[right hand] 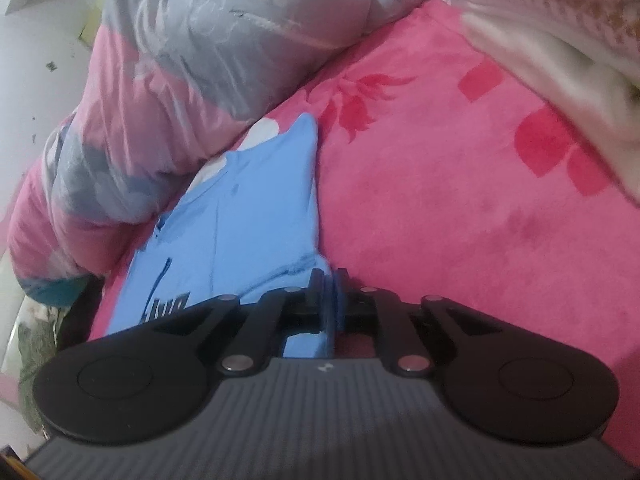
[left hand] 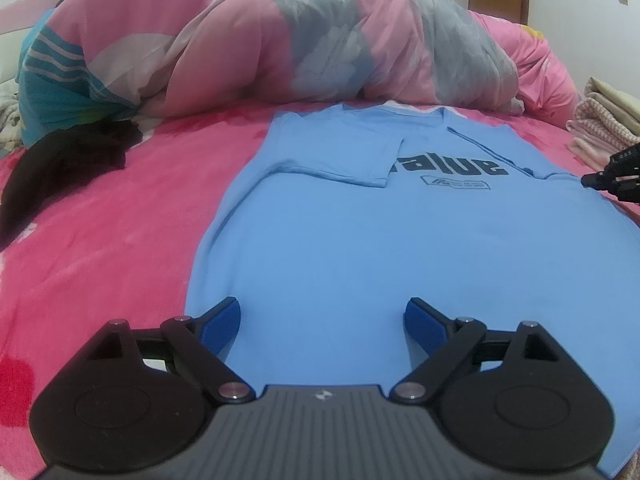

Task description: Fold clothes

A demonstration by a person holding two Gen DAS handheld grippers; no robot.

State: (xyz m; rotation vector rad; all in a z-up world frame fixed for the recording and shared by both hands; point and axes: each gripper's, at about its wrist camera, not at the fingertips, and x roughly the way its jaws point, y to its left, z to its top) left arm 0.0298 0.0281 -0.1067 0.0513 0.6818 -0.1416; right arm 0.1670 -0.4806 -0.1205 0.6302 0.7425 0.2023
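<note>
Blue T-shirt [left hand: 400, 240] is seen at 12 o'clock between spread left gripper [left hand: 322, 322] fingers; its sleeve edge is pinched by right gripper [right hand: 331, 280].

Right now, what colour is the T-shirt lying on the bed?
Light blue T-shirt with dark lettering across the chest, clearest in the left wrist view.

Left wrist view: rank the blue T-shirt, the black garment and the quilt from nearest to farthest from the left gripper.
1. Blue T-shirt, lying right under the left gripper.
2. Black garment, off to the left.
3. Quilt, heaped at the back.
</note>
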